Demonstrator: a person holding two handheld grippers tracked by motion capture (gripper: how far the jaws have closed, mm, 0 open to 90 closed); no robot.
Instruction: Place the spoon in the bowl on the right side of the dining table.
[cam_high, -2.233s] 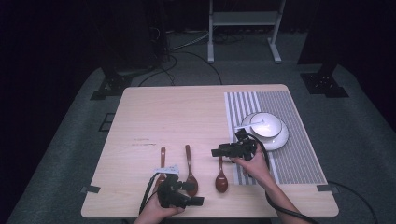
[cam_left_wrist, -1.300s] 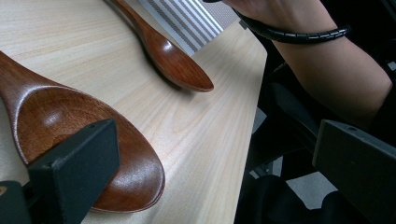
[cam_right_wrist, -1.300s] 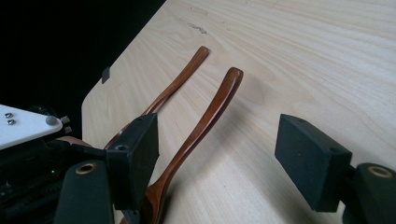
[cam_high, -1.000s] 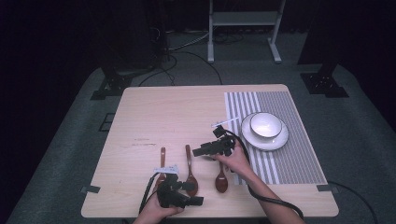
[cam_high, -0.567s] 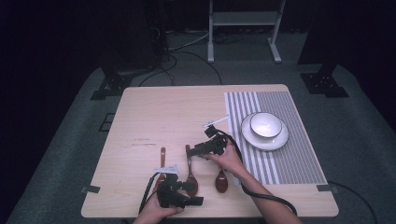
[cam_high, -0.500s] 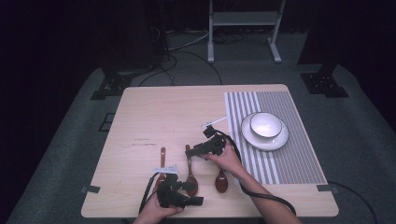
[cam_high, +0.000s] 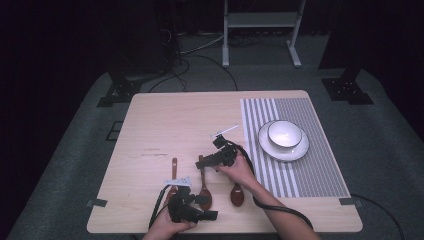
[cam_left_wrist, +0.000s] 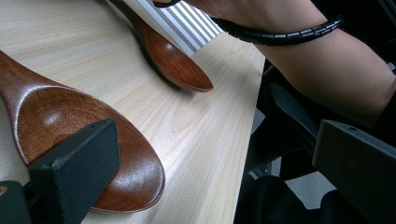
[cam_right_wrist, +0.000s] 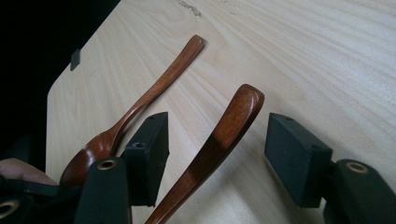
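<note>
The right gripper (cam_right_wrist: 212, 154) straddles the middle spoon's (cam_right_wrist: 224, 133) handle, jaws wide. At 7 o'clock, the left gripper (cam_high: 202, 216) rests, also wide.

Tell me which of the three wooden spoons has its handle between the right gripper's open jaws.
The middle spoon: the right gripper straddles its handle tip. The left spoon and right spoon lie to either side.

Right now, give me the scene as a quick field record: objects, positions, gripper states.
surface: wooden table, striped mat on its right part
spoons: three wooden, near edge; left spoon, middle spoon, right spoon
dishes: white bowl on white plate, on the mat
right gripper: open, fingers straddling the middle spoon's handle
left gripper: open, at the near edge, one finger over the middle spoon's bowl
</note>
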